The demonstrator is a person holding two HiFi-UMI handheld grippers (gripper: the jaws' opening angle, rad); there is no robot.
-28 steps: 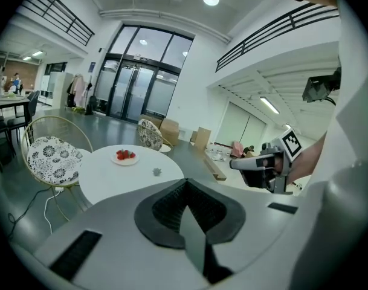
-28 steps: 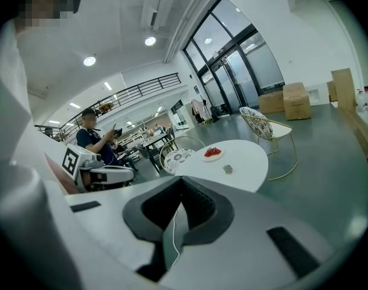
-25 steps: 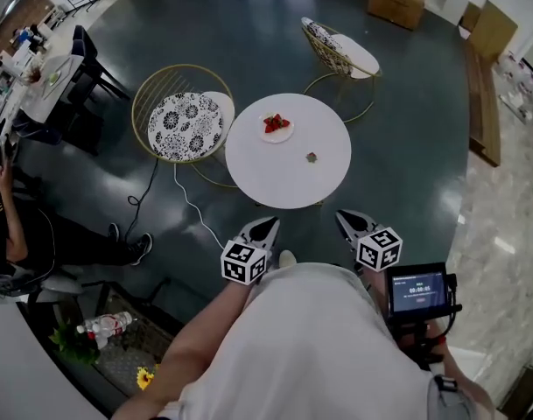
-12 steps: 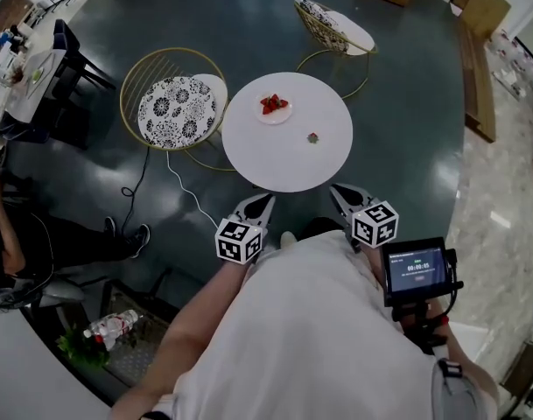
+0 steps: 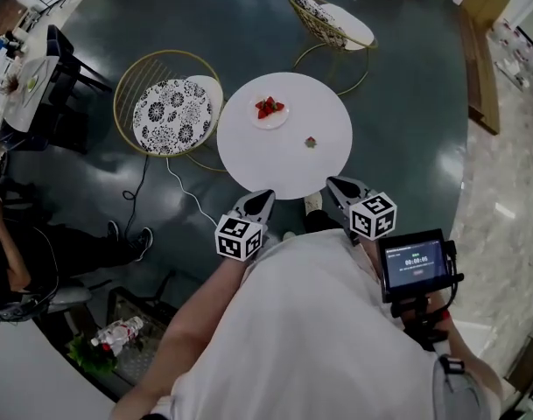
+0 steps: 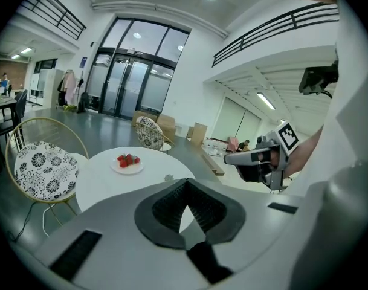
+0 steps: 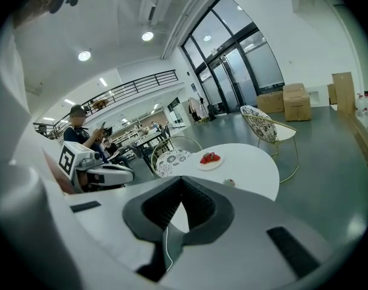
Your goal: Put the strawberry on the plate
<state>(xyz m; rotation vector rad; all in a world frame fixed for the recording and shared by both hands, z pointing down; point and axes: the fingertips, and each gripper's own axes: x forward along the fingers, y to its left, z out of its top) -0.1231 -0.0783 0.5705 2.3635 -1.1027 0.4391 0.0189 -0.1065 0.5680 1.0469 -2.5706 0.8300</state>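
1. A round white table (image 5: 248, 160) stands in front of the person.
2. A plate (image 5: 276, 122) holding red strawberries (image 5: 266, 108) sits far left on the table.
3. One loose strawberry (image 5: 311, 142) lies right of the plate and apart from it.
4. The left claw (image 5: 266, 197) and right claw (image 5: 333, 183) hover at the near edge, both closed and empty.

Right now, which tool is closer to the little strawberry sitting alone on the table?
Right. The right tool hovers at the near edge of the table, just short of the lone strawberry. The left tool is farther, off to the strawberry's left.
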